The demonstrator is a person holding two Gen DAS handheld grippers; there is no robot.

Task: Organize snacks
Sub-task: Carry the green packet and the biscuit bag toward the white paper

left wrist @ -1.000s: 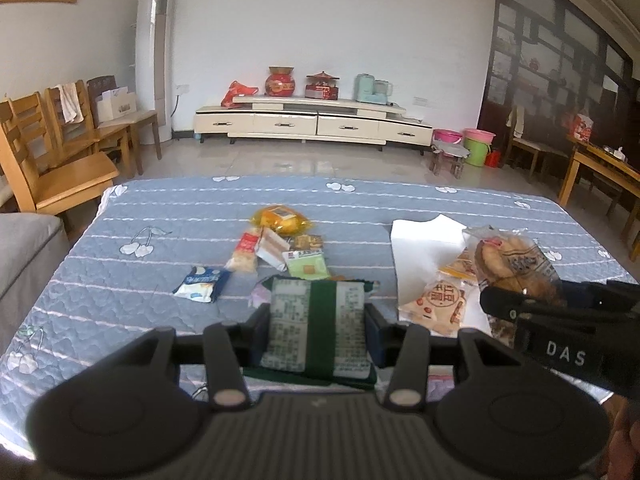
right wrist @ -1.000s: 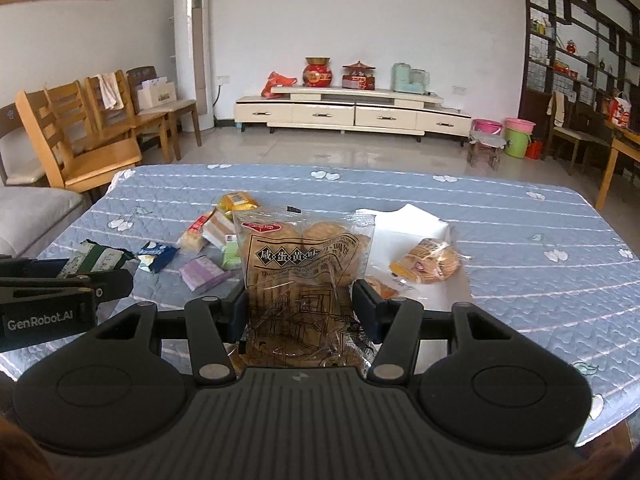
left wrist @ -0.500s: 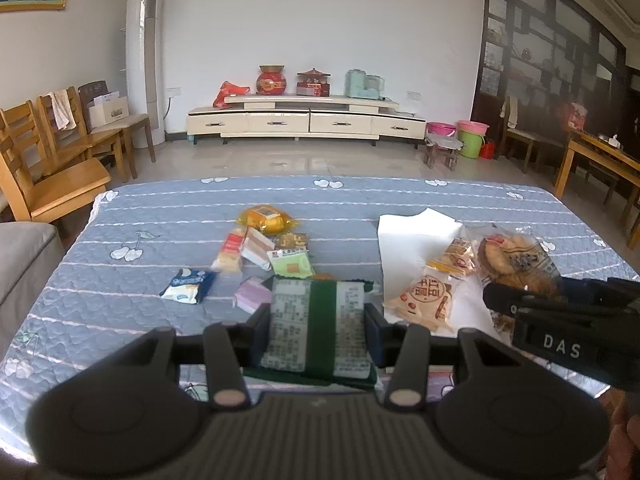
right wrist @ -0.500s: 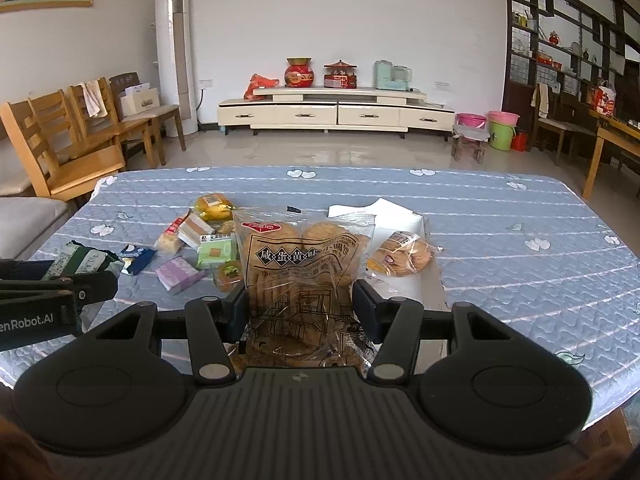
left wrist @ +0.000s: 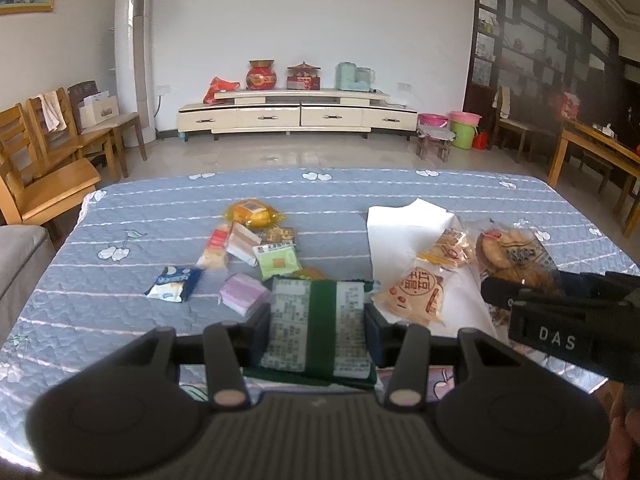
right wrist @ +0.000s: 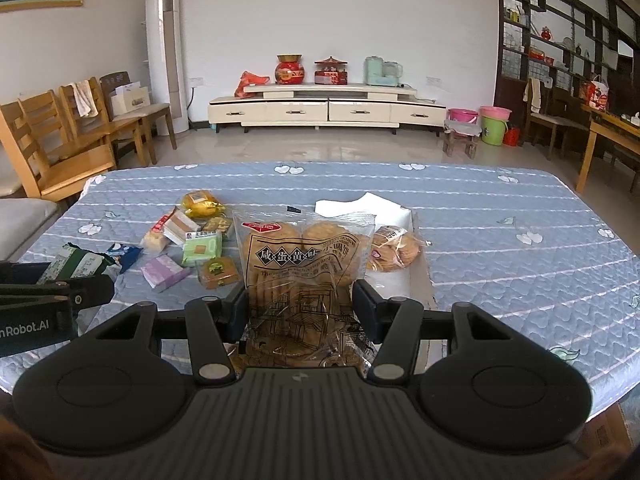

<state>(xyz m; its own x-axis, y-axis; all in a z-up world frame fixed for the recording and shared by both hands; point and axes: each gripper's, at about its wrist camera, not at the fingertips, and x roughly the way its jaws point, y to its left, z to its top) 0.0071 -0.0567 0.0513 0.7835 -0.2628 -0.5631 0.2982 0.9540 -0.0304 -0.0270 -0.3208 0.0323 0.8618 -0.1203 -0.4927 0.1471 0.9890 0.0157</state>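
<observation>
My left gripper is shut on a green-and-white snack packet, held above the near edge of the blue quilted table. My right gripper is shut on a clear bag of round biscuits, which stands upright between the pads. In the left wrist view the right gripper and its biscuit bag show at the right. The right wrist view has the left gripper and its packet at the far left. Several small snacks lie mid-table, among them a yellow packet and a purple one.
A white paper sheet at right centre carries an orange-and-white packet and a small biscuit bag. Wooden chairs stand left of the table. A wooden side table stands at the right, a low cabinet by the far wall.
Both views have drifted slightly. Each gripper keeps its packet and nothing on the table has moved.
</observation>
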